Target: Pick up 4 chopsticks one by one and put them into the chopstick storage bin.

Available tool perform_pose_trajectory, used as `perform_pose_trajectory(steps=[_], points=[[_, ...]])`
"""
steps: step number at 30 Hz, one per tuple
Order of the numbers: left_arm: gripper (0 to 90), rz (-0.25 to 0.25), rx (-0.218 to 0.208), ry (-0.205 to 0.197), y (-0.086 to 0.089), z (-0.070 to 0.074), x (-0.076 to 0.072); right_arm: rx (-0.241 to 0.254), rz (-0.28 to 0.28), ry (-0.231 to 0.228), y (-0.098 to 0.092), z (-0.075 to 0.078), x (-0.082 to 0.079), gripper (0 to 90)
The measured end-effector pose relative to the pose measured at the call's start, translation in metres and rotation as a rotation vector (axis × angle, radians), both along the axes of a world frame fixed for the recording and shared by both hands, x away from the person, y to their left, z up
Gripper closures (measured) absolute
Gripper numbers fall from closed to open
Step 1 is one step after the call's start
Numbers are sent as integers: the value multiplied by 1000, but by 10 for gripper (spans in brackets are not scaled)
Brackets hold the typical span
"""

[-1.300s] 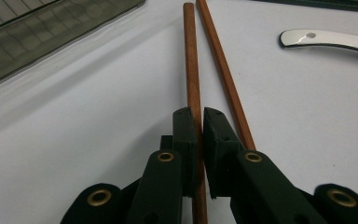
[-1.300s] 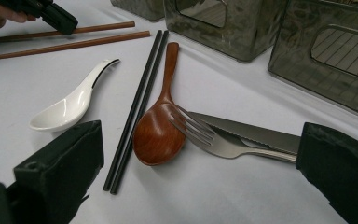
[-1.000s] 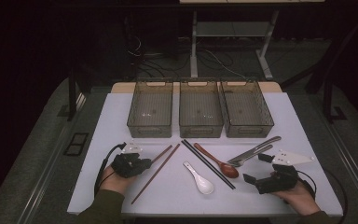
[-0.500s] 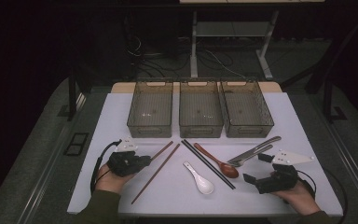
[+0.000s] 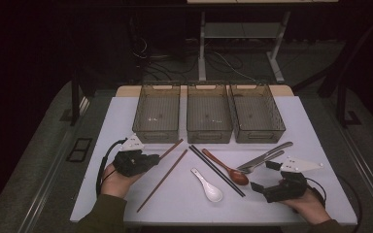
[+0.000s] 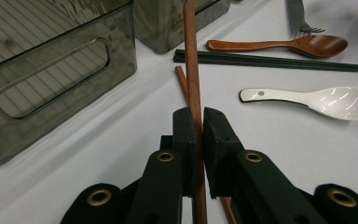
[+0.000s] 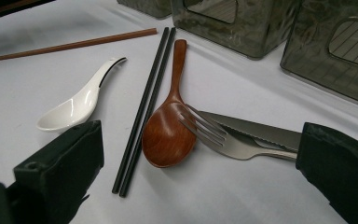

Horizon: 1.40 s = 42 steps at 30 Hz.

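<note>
My left gripper is shut on a brown chopstick, which points toward the left bin. A second brown chopstick lies flat on the white table just below it. To its right lie a pair of black chopsticks, a white spoon and a wooden spoon. My right gripper stands open near the table's front right, with its jaws either side of the fork and knife.
Three smoky see-through bins stand in a row at the back of the table, the middle bin and right bin beside the left one; nothing shows inside them. The fork and knife lie crossed just in front of the right bin. Dark floor surrounds the table.
My left gripper has risen slightly with the brown chopstick held in it. The right gripper and the other cutlery have stayed put.
</note>
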State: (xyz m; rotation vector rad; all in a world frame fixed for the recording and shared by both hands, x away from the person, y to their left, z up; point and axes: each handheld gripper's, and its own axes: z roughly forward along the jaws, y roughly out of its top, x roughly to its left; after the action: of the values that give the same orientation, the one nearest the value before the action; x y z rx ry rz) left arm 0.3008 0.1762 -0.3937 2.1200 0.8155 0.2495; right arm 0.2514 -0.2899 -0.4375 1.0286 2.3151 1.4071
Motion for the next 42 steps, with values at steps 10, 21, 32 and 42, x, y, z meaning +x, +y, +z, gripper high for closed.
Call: perform_pose_trajectory(steps=[10,21,32,42], points=[[833,10,-35,-13,-4,8,9,9,-5,2,-1,0,0,11],[834,36,-97,-34,-3,21,29,16,-11,4,-2,1,0,11],[834,51,-115,-26,-11,26,54,18,-17,4,-4,1,1,11],[837,96,-73,-11,-18,32,82,25,-18,3,-5,1,0,11]])
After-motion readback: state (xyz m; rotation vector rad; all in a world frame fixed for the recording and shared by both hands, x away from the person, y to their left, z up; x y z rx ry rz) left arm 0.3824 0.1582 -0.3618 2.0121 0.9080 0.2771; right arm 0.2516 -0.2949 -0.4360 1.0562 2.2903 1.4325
